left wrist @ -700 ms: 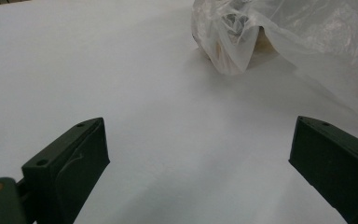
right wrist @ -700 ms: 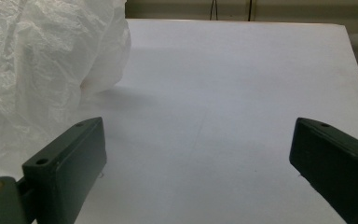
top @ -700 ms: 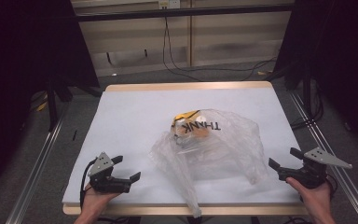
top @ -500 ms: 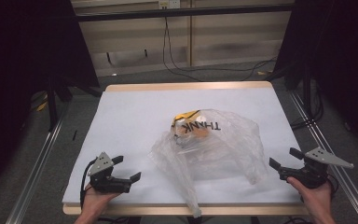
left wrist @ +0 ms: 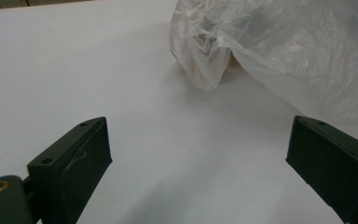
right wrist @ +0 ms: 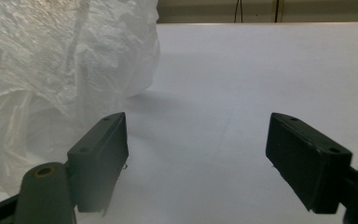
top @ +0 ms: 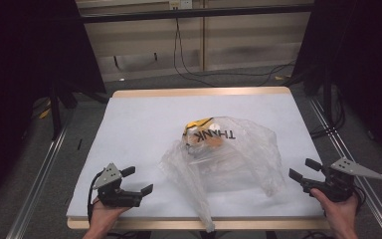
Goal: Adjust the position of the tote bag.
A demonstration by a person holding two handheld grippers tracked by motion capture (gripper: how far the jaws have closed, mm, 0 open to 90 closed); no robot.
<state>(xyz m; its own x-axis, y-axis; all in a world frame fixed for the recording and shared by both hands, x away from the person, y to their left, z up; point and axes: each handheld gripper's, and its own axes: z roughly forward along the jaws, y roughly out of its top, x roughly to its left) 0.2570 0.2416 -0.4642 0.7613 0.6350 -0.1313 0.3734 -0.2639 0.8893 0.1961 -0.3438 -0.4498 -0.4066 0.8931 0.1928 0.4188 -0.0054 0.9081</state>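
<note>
A crumpled translucent plastic bag [top: 229,154] with black "THANK" lettering and a yellow patch lies on the white table [top: 144,124], right of centre near the front. Something pale and orange shows dimly inside it. My left gripper [top: 138,180] rests near the front left edge, open, jaws pointing right toward the bag [left wrist: 279,51], nothing between them. My right gripper [top: 304,170] sits near the front right edge, open and empty, jaws pointing left at the bag [right wrist: 51,74]. Both stand apart from the bag.
A twisted tail of the bag [top: 205,214] reaches to the table's front edge. Metal rails run along both sides of the table. Cables hang on the floor beyond the far edge. The table's back and left areas are bare white surface.
</note>
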